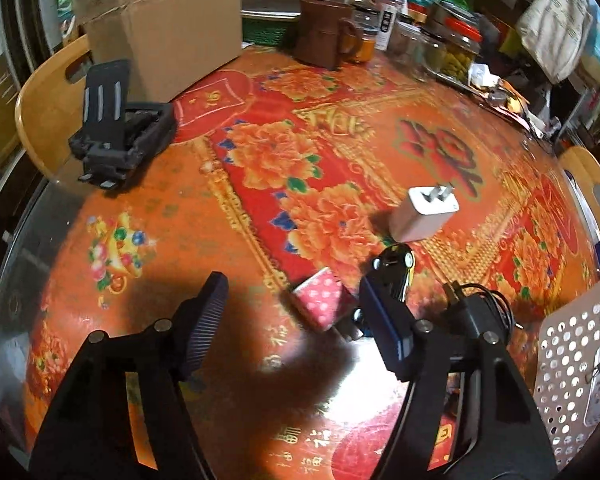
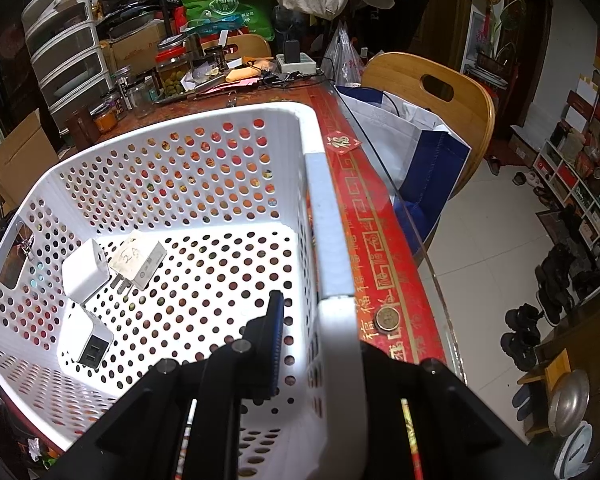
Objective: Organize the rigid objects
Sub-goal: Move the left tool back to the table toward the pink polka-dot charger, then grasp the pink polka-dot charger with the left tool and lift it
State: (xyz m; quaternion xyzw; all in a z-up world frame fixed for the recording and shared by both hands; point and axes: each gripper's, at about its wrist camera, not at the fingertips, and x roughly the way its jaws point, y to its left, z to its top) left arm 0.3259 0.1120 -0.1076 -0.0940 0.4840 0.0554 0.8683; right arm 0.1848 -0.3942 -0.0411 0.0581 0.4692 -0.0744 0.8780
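Observation:
In the left wrist view a small pink box with white dots (image 1: 323, 301) lies on the red flowered tablecloth (image 1: 260, 160), between the fingers of my left gripper (image 1: 296, 312). The jaws stand apart; the left pad (image 1: 208, 320) is well clear of the box. A black key-like object (image 1: 396, 264) lies just past the right finger. A white plug charger (image 1: 423, 216) lies farther out, and a black charger with a coiled cable (image 1: 478, 310) to the right. In the right wrist view my right gripper (image 2: 320, 320) is shut on the side wall of the white perforated basket (image 2: 328, 216), which holds two white chargers (image 2: 86, 272) (image 2: 85, 340) and a small white module (image 2: 140, 260).
A black folding holder (image 1: 116, 128), a cardboard box (image 1: 164, 28) and a brown mug (image 1: 324, 32) stand at the table's far side, with jars (image 1: 452, 48) behind. The basket's corner (image 1: 576, 360) shows at right. A coin (image 2: 386, 318) lies near the glass table edge, beside a wooden chair (image 2: 432, 92).

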